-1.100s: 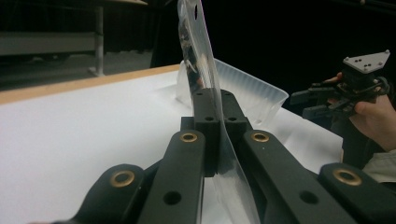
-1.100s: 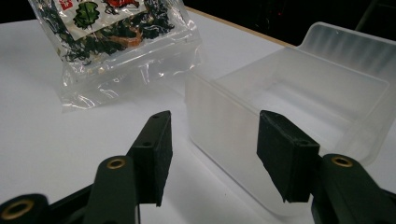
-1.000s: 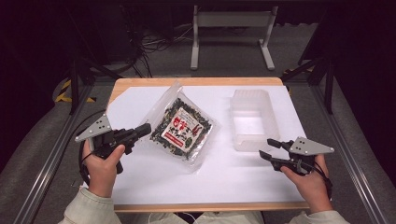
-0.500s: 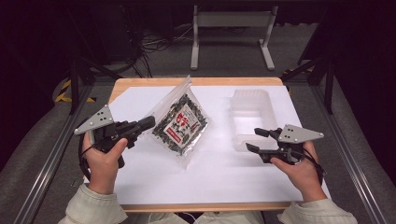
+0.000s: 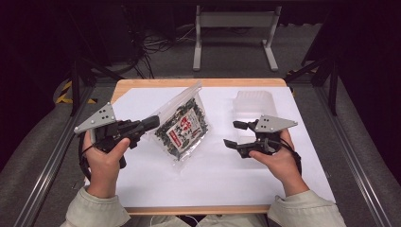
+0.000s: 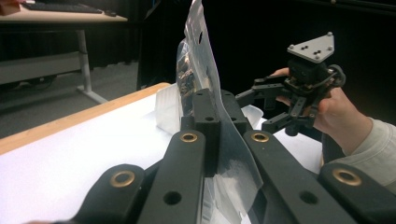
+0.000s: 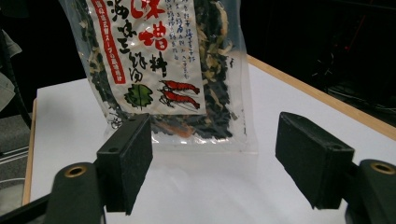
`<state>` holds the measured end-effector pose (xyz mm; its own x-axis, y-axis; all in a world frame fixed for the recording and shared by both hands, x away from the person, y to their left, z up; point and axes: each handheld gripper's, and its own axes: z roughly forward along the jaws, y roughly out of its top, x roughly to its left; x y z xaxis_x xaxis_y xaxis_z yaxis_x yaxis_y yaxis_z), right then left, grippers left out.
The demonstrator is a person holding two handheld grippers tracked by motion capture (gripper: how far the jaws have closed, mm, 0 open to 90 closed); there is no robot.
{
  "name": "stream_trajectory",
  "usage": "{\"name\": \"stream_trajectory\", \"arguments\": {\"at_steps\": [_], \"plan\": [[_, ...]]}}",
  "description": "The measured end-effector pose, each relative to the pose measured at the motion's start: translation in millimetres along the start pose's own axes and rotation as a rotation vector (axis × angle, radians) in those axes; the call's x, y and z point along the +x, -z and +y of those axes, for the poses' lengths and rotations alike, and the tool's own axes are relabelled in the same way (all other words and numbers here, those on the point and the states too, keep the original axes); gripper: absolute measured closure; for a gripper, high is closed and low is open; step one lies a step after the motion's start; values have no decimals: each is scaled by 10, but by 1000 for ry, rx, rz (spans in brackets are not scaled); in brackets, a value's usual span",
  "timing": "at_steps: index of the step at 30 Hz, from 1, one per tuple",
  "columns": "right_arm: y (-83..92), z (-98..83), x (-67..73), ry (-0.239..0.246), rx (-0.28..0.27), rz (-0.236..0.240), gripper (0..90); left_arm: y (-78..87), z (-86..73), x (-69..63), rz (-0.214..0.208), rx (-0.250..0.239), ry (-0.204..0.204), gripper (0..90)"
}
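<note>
A clear pouch of dried seaweed soup mix (image 5: 182, 128) stands tilted on edge near the middle of the white-covered desk (image 5: 217, 175), its lower edge resting on the sheet while the left gripper (image 5: 150, 124) pinches its side seam with jaws clamped tight on the film, apparently to hold the pack upright and present its face to the other hand. In the left gripper view the transparent seam (image 6: 219, 116) runs straight between the two black jaws, the punched hanging hole showing near the top. The right gripper (image 5: 235, 134) hovers just beside the pouch with nothing between its jaws, which have just been opening and stand well apart, lined up as if to take the free bottom edge. The right gripper view reads the white label (image 7: 147, 56): red and black Japanese characters, a green leaf and two red shrimp; the large red characters may say "miso", though the top is cut off. Behind, a lidded translucent plastic box (image 5: 255, 101) sits at the far right of the desk, perhaps the pouch's destination.
</note>
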<state>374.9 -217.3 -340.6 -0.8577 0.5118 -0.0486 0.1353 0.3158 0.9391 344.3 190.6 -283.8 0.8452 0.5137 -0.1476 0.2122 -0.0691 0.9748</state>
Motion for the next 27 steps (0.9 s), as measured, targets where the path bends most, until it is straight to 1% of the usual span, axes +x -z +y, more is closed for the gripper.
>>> {"name": "stream_trajectory", "arguments": {"at_steps": [2,4,6,7,12,13,14,17,18,19,20,21,22,27], "plan": [[-49,28,5,14,-11,8,274,-2,19,-8,-8,-3,-13,896],[-90,56,3,19,-18,17,271,-10,34,-20,-14,-2,-20,896],[-120,78,-4,20,-18,23,265,-16,43,-25,-21,0,-23,896],[-174,115,-15,24,-19,32,259,-30,54,-39,-30,0,-29,896],[-283,178,-34,45,-15,42,237,-46,67,-77,-50,3,-48,896],[-302,188,-38,46,-18,47,231,-57,71,-106,-61,6,-51,896],[-302,188,-38,46,-18,47,231,-57,71,-106,-61,6,-51,896],[-343,227,-41,57,-29,55,220,-74,79,-128,-81,7,-65,896],[-367,258,-45,63,-36,73,213,-92,78,-133,-92,9,-67,896],[-367,258,-45,63,-36,73,213,-92,78,-133,-92,9,-67,896],[-397,289,-41,68,-43,102,191,-105,76,-139,-100,14,-69,896],[-397,289,-41,68,-43,102,191,-105,76,-139,-100,14,-69,896],[-427,318,-30,71,-57,131,182,-117,77,-145,-105,11,-72,896],[-484,341,-5,72,-80,162,180,-136,68,-172,-118,14,-74,896]]}}
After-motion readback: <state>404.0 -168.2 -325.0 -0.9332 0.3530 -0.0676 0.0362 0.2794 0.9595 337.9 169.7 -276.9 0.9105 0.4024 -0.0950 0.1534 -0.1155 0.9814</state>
